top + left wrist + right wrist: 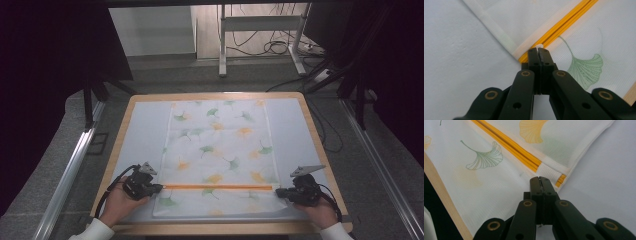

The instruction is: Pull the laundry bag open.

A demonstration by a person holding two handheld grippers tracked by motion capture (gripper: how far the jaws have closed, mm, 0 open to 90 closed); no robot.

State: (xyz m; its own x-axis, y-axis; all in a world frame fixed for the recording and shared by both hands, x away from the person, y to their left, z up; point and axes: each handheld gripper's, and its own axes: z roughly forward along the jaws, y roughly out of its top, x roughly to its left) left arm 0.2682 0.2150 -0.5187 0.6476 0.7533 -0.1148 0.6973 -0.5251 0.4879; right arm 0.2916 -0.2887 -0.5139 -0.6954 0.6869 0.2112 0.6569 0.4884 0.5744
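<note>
A white mesh bag (220,150) printed with green and orange ginkgo leaves lies flat on the table. An orange zipper (215,187) runs across it near the front edge. My left gripper (161,188) sits at the zipper's left end. In the left gripper view, the left gripper (539,50) is shut with a small white pull tab (539,46) peeking from between its tips, at the end of the orange zipper (564,25). My right gripper (277,191) is at the zipper's right end. There the right gripper (539,178) is shut, tips pinching the bag's fabric (499,185) just below the zipper (506,143).
A pale mat (142,135) covers the wooden table (116,145) under the bag. A wooden edge (446,200) runs close beside the bag in the right gripper view. Beyond the table stand a metal frame (222,45) and loose cables (272,47) on the floor.
</note>
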